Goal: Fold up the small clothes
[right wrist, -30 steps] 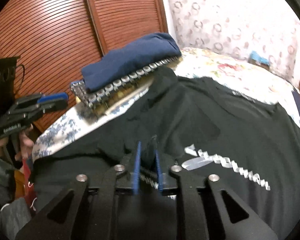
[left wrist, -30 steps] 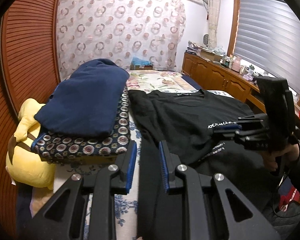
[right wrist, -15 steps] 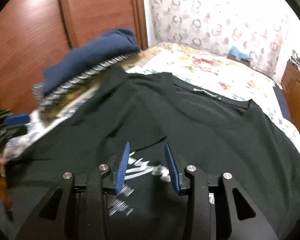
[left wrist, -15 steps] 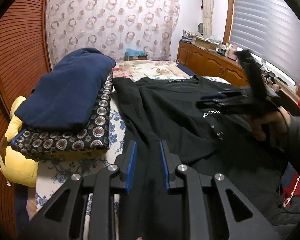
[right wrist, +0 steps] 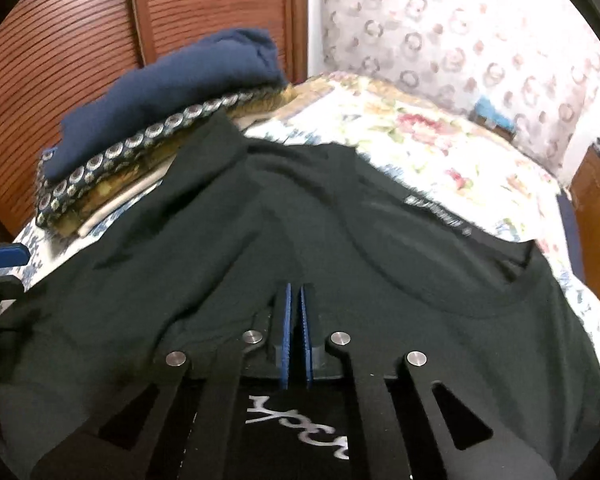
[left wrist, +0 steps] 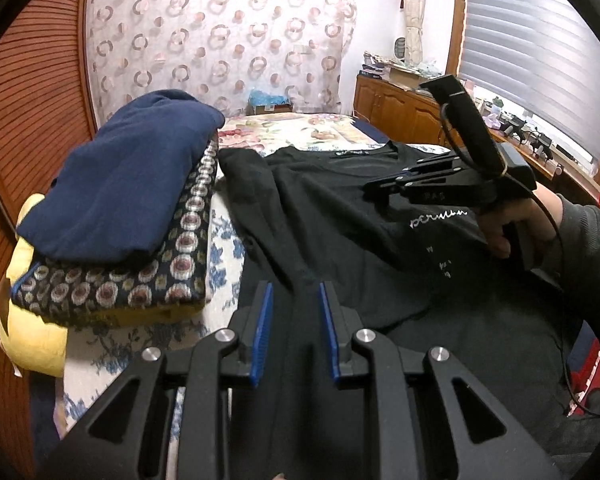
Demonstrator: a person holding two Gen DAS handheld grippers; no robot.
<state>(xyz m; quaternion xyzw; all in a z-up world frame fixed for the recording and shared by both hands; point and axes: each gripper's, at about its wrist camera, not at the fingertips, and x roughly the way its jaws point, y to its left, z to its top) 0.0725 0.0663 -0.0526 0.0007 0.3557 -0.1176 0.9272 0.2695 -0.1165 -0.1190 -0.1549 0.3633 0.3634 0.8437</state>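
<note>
A black T-shirt (left wrist: pixel 340 220) with white lettering lies spread front up on the flowered bed (left wrist: pixel 300 128). My left gripper (left wrist: pixel 294 328) hovers low over the shirt's left side. Its blue pads stand apart, black cloth shows in the gap, and I see no pinch. My right gripper (left wrist: pixel 370 194) points down at the chest above the lettering. In the right wrist view the right gripper (right wrist: pixel 294 288) has its pads together, and creases in the T-shirt (right wrist: pixel 420 320) run into the tips. The left gripper (right wrist: pixel 0 270) shows at the left edge.
A folded navy garment (left wrist: pixel 132 176) rests on a patterned cushion (left wrist: pixel 140 280) at the bed's left, with a yellow plush (left wrist: pixel 32 340) beside it. Wooden slatted doors (left wrist: pixel 28 100) stand to the left. A person's hand (left wrist: pixel 512 232) holds the right gripper. Wooden cabinets (left wrist: pixel 400 108) line the window wall.
My right gripper moved up the shirt from the lettering toward the chest, opened wider on the way, then shut. The left gripper shifted a little over the shirt's side, with its gap unchanged.
</note>
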